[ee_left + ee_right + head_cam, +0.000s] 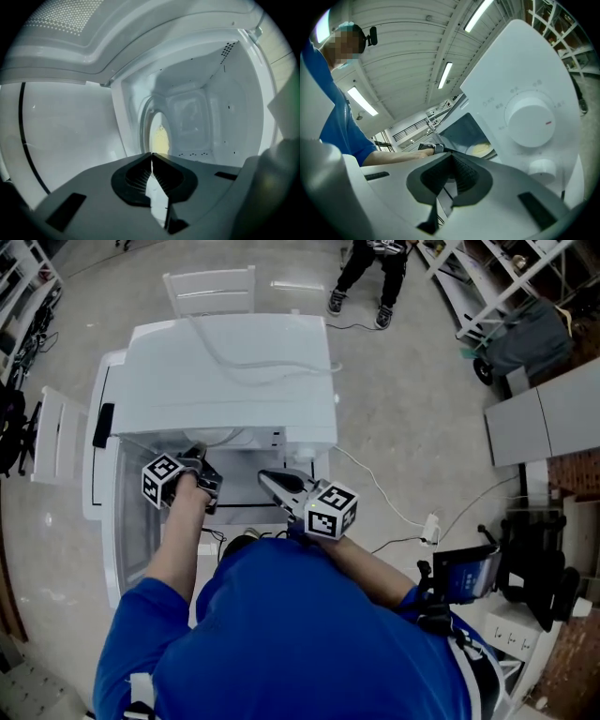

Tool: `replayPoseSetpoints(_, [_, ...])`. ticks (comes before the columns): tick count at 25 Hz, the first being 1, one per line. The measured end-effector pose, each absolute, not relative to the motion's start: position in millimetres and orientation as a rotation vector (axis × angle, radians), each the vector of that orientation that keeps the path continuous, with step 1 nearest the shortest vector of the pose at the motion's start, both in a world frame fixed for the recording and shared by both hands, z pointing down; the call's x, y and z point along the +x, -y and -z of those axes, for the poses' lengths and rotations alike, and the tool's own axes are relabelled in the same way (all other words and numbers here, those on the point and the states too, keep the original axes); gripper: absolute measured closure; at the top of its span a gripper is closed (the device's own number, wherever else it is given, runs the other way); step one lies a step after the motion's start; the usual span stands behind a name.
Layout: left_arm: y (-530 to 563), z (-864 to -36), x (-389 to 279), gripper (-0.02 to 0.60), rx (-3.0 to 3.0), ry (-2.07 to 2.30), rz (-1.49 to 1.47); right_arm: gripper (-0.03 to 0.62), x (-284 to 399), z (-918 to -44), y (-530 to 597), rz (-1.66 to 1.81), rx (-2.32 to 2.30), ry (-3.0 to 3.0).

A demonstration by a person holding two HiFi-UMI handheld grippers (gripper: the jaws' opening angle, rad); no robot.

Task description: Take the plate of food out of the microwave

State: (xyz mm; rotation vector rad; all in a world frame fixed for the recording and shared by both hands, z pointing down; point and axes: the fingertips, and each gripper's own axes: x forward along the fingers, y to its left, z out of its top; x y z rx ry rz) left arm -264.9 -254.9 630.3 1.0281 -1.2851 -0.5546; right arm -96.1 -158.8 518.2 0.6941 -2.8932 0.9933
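Left gripper view: the left gripper pinches the rim of a round white plate of yellow food inside the open white microwave, seemingly ready for a level pull outward; the right gripper hangs outside, jaws pressed together, empty.

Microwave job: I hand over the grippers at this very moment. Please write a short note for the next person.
Left gripper: inside the microwave, shut, seemingly on the near rim of the plate.
Right gripper: shut, empty, outside by the control panel.
The plate, with yellow food, sits inside.
Done: door open, plate reached.
Left to do: draw the plate out level.
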Motion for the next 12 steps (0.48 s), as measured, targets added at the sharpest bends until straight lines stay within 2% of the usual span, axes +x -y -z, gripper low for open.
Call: replayPoseSetpoints(12, [242.9,-630.4,-252.5,0.562,1.058,1.26,0.596,0.602,-90.8,-516.7,156.7,-0.99,0.687,2.888])
